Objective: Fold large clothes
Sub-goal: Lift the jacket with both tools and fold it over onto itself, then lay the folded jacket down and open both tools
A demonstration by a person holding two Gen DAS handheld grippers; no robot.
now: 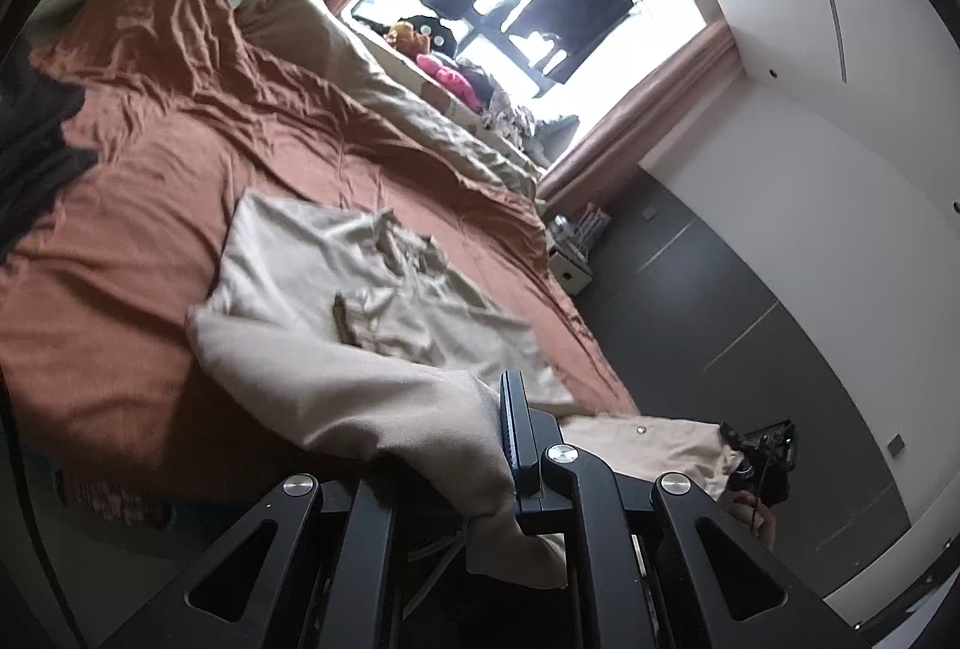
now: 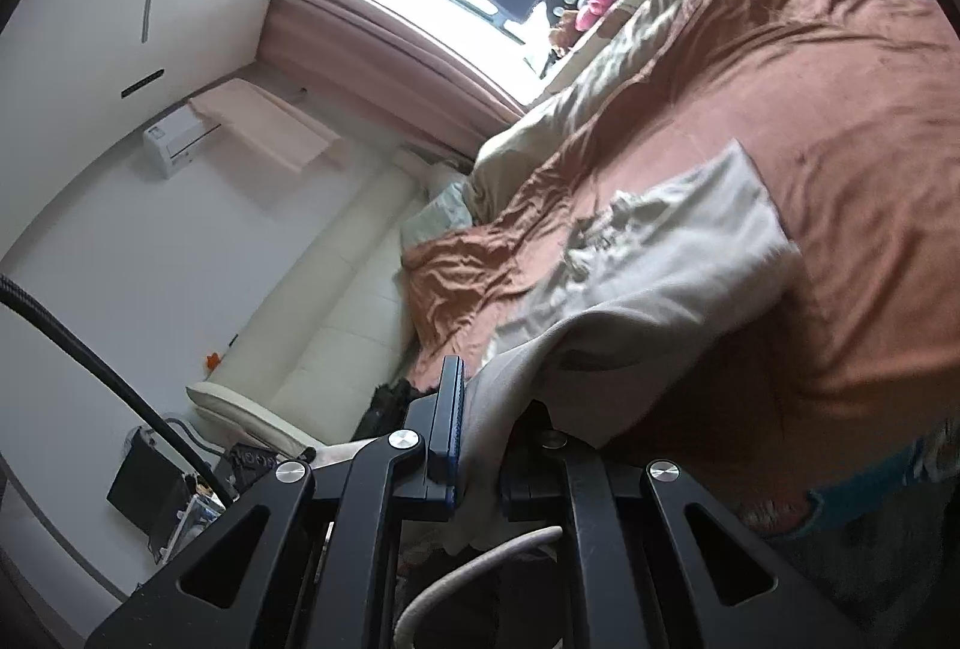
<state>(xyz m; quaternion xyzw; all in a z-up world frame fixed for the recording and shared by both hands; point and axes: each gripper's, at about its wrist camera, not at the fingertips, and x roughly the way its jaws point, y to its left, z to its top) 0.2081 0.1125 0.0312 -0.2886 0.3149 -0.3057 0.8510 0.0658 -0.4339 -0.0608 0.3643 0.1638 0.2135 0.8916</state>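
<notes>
Clearly the folding is underway but far from finished: the beige garment (image 1: 336,283) lies partly spread on the rust sheet (image 1: 150,205) of the bed, its far half flat and wrinkled, its near edge lifted off the mattress. The left gripper (image 1: 498,445) is clenched on that raised cloth, and the right gripper (image 2: 480,439) pinches another part of the same hem, both near the bed's edge. To my eye one fold is being carried over; smoothing and the remaining folds are left, and the collar area looks bunched
</notes>
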